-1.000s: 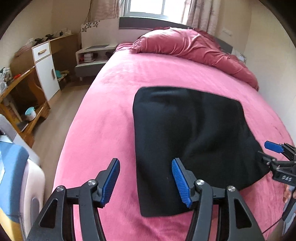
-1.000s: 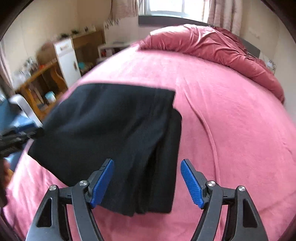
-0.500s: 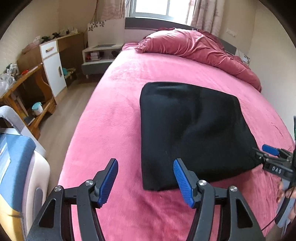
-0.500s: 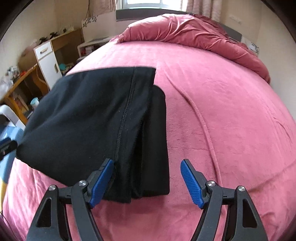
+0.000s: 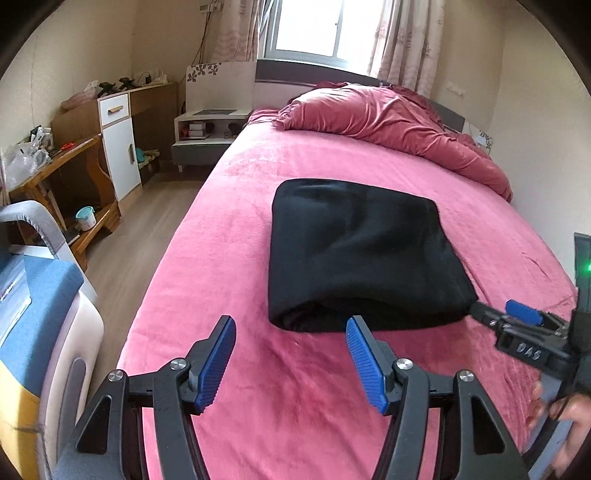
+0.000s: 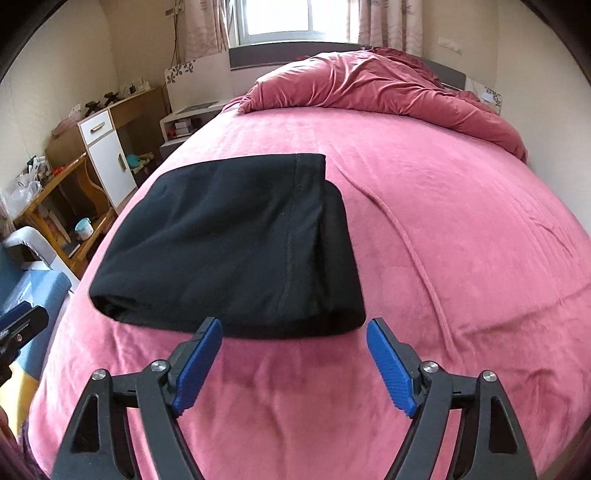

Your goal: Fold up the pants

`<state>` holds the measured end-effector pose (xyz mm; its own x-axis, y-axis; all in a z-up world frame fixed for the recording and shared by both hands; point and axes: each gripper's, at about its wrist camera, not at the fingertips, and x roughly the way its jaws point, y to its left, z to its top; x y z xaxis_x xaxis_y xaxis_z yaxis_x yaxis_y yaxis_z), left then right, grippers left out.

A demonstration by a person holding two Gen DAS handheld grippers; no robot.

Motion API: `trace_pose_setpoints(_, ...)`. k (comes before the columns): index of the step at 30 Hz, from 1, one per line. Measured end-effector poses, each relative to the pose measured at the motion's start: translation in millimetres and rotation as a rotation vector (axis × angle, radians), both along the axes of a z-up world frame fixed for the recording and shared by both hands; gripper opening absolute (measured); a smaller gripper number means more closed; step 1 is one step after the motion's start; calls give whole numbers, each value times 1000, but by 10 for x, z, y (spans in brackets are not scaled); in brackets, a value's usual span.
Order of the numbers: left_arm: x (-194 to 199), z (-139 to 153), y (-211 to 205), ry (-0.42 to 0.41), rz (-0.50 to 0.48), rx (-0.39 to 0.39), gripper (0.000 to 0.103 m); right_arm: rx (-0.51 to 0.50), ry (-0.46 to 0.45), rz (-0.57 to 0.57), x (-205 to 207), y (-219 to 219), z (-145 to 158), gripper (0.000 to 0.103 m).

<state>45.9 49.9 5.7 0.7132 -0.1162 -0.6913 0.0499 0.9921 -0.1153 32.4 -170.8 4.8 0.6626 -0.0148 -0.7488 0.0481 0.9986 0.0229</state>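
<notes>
The black pants lay folded in a neat pile in the middle of the pink bed. The left tongs and right tongs both stood apart and held nothing, just in front of the pants. The fold looked done, so a gentle pat on the loose front edge would make it tidy.

place: home bedroom | bed under a pink plush cover, crumpled red duvet at its head | curtained window behind the headboard | low bedside unit | wooden worktop with a white cupboard (cluttered on top) | wood-look floor
</notes>
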Motion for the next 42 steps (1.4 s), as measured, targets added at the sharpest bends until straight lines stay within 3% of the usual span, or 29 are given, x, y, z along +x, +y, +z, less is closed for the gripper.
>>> trace_pose_setpoints(16, -430, 40, -87, -28, 12, 43, 63, -35, -33, -6, -487, 389, 0, 85)
trace_pose_setpoints(42, -535, 49, -84, -24, 50, 62, 64, -60, -47, -18, -566, 432, 61, 87)
